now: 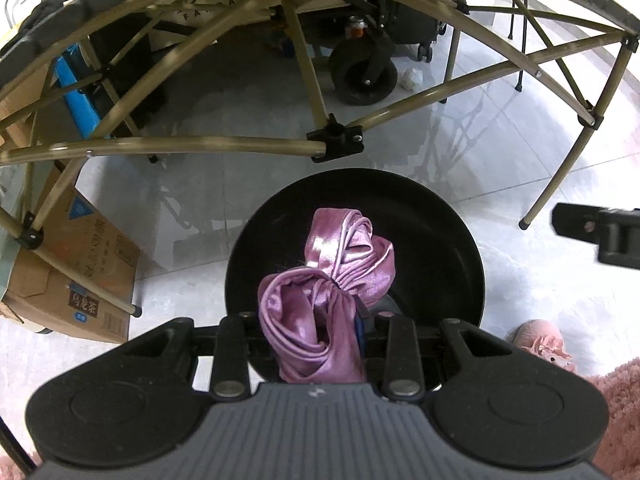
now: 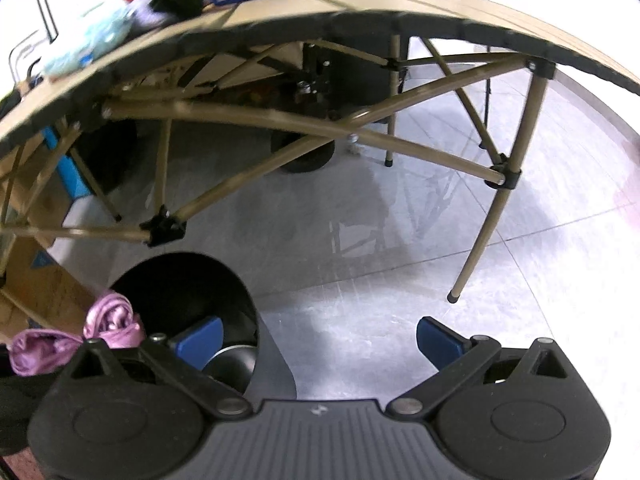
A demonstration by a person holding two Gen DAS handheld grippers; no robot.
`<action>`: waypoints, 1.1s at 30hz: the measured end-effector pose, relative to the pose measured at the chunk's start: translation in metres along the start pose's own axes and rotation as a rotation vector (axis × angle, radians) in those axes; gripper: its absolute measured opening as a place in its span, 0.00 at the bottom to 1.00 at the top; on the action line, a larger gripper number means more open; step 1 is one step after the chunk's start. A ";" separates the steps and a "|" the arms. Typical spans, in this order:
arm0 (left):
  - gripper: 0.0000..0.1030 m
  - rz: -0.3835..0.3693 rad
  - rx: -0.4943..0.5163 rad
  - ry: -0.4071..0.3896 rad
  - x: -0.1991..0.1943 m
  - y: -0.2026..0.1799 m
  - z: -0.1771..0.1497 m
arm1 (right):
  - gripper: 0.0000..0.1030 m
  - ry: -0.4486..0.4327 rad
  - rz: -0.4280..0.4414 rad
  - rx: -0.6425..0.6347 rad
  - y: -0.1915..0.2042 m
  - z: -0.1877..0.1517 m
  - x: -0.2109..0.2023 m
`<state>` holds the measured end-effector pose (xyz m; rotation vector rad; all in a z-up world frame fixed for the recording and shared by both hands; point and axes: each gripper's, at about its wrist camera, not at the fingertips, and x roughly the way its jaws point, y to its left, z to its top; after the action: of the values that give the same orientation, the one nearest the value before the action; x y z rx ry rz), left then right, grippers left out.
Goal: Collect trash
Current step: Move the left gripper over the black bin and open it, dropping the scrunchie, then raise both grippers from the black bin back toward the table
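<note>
The pink satin bow [image 1: 320, 292], knotted in the middle with two glossy loops, sits clenched in my left gripper [image 1: 320, 344], its jaws drawn in tight around the lower loop. From the left wrist view the bow hangs right over the mouth of the round black bin [image 1: 448, 216], which fills the centre of the picture; the upper loop leans toward 1 o'clock against the dark interior. My right gripper [image 2: 320, 340] is released, its blue pads [image 2: 200, 338] spread wide with only grey tiled floor [image 2: 400, 240] between them. In the right wrist view the bin [image 2: 192, 280] sits at 8 o'clock and the bow [image 2: 108, 320] shows at 9 o'clock, just beside its rim. A folding table [image 2: 360, 4] with tan crossed struts arches over the top of both views. A cardboard box [image 1: 80, 280] stands at 9 o'clock in the left view, and a fuzzy pink slipper [image 1: 540, 344] lies at 4 o'clock, near the bin.
</note>
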<state>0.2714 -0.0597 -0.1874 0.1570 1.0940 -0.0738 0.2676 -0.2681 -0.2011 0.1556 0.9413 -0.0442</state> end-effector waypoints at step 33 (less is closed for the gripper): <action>1.00 0.024 -0.040 0.064 0.017 -0.017 0.020 | 1.00 0.003 -0.033 0.111 -0.024 -0.003 0.005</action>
<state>0.2939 -0.0795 -0.1952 0.1372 1.1567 -0.0259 0.2658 -0.2913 -0.2092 0.2430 0.9447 -0.1267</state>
